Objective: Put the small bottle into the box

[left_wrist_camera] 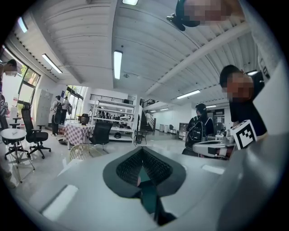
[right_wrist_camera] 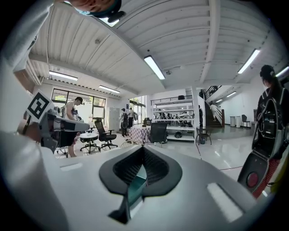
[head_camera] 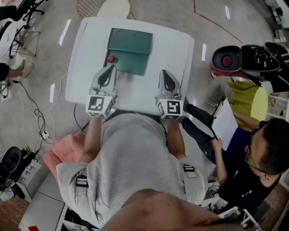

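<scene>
Left claw (head_camera: 107,74) by red-capped small bottle (head_camera: 111,58), beside box (head_camera: 129,49).

A white rounded-corner table (head_camera: 81,67) stands in front of the person. On its far half lies a dark green flat rectangular box (head_camera: 129,49). A small bottle with a red cap (head_camera: 111,59) stands on the table just beside the box's near left corner. The 2 grippers are over the table's near half: the left gripper (head_camera: 109,68) just before the bottle, the right gripper (head_camera: 165,73) right of the box, apart from it. Beyond the far edge stands a round wicker stool (head_camera: 104,8). Right of the table, a seated person holds a white clipboard (head_camera: 224,122).
</scene>
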A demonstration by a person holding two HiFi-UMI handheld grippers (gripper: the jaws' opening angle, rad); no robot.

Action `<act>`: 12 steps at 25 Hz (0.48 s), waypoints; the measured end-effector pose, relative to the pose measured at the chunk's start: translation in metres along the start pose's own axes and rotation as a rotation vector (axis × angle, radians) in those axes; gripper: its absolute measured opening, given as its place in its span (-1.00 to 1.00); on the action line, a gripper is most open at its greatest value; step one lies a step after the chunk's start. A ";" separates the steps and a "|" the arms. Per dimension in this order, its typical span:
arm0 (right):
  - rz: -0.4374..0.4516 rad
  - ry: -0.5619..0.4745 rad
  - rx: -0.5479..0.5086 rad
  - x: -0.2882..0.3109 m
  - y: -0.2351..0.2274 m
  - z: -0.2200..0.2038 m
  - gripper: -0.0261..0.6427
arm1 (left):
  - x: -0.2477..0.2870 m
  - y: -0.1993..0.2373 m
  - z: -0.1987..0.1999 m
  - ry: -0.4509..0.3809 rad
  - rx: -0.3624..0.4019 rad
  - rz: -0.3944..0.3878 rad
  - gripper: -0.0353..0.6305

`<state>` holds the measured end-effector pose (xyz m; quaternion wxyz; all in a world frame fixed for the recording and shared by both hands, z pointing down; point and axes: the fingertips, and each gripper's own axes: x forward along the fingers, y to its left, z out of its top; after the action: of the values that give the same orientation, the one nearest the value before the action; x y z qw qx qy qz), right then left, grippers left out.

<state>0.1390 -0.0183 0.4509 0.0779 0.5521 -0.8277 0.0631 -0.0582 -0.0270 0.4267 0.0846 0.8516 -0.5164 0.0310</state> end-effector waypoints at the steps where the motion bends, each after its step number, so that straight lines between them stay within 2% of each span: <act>1: 0.001 -0.002 -0.004 -0.003 0.000 0.001 -0.91 | -0.001 -0.002 0.000 0.000 0.002 -0.001 -0.86; 12: 0.013 -0.022 -0.007 0.004 -0.001 0.009 -0.91 | 0.005 -0.004 0.002 0.006 0.012 -0.001 -0.86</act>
<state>0.1375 -0.0238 0.4429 0.0705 0.5472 -0.8322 0.0546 -0.0524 -0.0297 0.4253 0.0811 0.8522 -0.5155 0.0366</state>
